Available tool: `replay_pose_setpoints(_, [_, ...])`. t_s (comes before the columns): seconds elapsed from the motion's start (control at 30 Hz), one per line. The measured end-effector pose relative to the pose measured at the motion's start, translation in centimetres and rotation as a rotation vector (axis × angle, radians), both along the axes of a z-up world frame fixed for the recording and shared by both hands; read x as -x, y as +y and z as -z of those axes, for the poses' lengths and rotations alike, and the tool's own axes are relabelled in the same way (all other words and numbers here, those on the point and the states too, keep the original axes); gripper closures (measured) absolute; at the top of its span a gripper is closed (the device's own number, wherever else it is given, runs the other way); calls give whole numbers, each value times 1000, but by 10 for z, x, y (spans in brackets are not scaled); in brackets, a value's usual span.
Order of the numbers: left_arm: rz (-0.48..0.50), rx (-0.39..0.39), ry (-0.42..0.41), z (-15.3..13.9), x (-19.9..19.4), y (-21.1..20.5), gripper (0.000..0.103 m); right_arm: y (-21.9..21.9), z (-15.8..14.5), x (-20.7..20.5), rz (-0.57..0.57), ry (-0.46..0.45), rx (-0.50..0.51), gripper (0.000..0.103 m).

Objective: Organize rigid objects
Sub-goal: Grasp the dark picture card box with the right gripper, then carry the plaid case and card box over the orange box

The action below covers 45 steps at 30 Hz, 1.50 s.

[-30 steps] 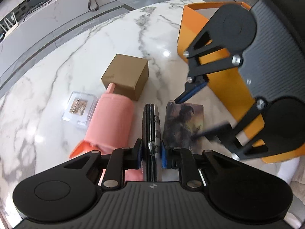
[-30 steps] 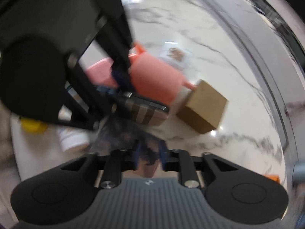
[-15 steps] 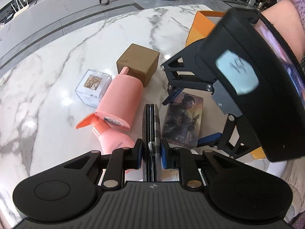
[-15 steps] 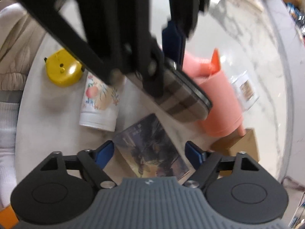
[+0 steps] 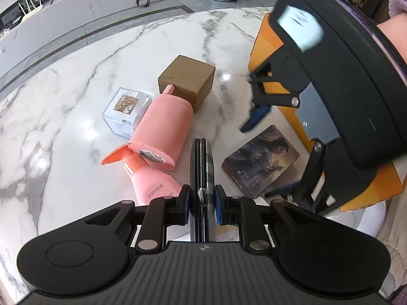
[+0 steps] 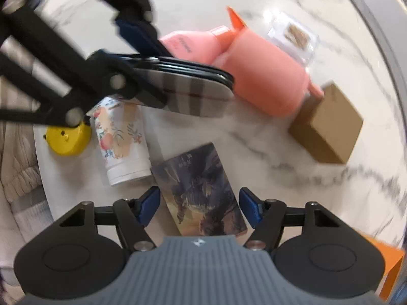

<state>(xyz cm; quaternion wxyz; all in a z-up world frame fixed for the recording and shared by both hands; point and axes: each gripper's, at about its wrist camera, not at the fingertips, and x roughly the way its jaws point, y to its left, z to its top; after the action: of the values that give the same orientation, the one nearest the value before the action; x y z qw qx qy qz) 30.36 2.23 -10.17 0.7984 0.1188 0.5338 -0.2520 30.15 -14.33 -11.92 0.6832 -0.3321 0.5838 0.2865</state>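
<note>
Over the marble bench (image 5: 76, 81), the left gripper (image 5: 202, 199) clamps a flat checked case (image 5: 207, 167) on edge, while the right gripper (image 6: 198, 204), its jaws just spread wide, straddles a picture card (image 6: 201, 190) lying flat without touching it.

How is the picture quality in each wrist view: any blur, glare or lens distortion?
Left wrist view: sharp, fisheye-curved edges, a bright glare spot on the white marble table by the brown cardboard box. Right wrist view: motion-smeared throughout, the pink bottle and the clear plastic box soft-edged.
</note>
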Motion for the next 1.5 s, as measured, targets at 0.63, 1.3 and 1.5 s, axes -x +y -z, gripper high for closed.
replay_pose_setpoints(0.63, [-8,-47,-81,-40,29,-2,82,-5,-49,35,37,-252,-116,42])
replay_pose_setpoints(1.3, [469,-90,-434,-136,106,-164,82,-118,-162,176,116,-428,-1,42])
replay_pose_setpoints(1.5, [728,-225,-455,-82,98,-234,82,-159,-132,199,166,-393,19,41])
